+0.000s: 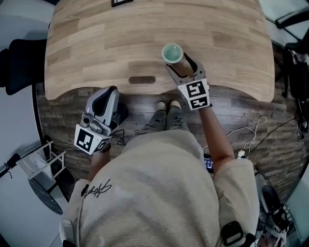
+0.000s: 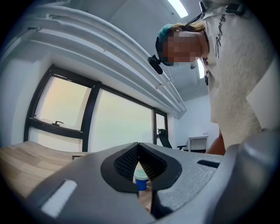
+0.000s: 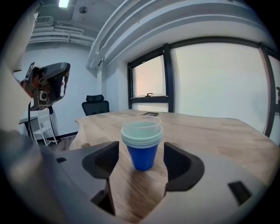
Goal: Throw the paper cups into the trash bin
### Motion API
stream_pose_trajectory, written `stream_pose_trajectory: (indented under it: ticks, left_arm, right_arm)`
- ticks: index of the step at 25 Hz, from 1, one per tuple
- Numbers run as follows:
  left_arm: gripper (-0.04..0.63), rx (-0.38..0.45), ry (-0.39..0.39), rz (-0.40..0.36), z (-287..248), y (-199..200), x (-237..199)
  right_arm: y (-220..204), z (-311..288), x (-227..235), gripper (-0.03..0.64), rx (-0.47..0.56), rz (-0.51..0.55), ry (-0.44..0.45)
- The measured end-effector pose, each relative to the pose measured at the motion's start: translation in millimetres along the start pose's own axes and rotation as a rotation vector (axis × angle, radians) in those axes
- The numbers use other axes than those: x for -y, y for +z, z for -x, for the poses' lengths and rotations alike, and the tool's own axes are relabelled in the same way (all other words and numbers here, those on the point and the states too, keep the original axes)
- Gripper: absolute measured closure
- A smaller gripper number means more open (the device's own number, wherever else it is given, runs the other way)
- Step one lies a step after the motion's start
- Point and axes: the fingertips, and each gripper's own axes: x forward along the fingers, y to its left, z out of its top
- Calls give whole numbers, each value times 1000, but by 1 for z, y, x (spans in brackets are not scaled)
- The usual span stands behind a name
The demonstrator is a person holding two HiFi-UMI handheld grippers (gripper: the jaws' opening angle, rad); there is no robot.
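Observation:
A stack of paper cups (image 1: 172,52) stands upright on the wooden table (image 1: 96,43) near its front edge; the outer cup is blue with pale green rims (image 3: 141,146). My right gripper (image 1: 179,65) reaches over the table edge, and its open jaws (image 3: 141,154) stand one on each side of the stack without touching it. My left gripper (image 1: 111,91) hangs below the table's front edge at the left, off the table, with its tips together (image 2: 138,146) and nothing held. Through the slit under those tips the cup stack (image 2: 141,179) shows far off. No trash bin is in view.
A black office chair (image 1: 19,62) stands left of the table, and another chair (image 3: 95,105) at its far end. A dark flat item (image 1: 120,2) lies at the table's back edge. Cables (image 1: 251,135) run over the floor at the right. A white rack (image 1: 43,159) stands at the lower left.

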Motion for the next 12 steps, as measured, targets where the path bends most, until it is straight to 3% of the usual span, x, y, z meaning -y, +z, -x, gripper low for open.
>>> stream_pose_trajectory:
  ticks: [12]
  left_arm:
    - [591,-6,31,0,9,3,0]
  right_arm:
    - [-5,-22,-2,324,-38,36,19]
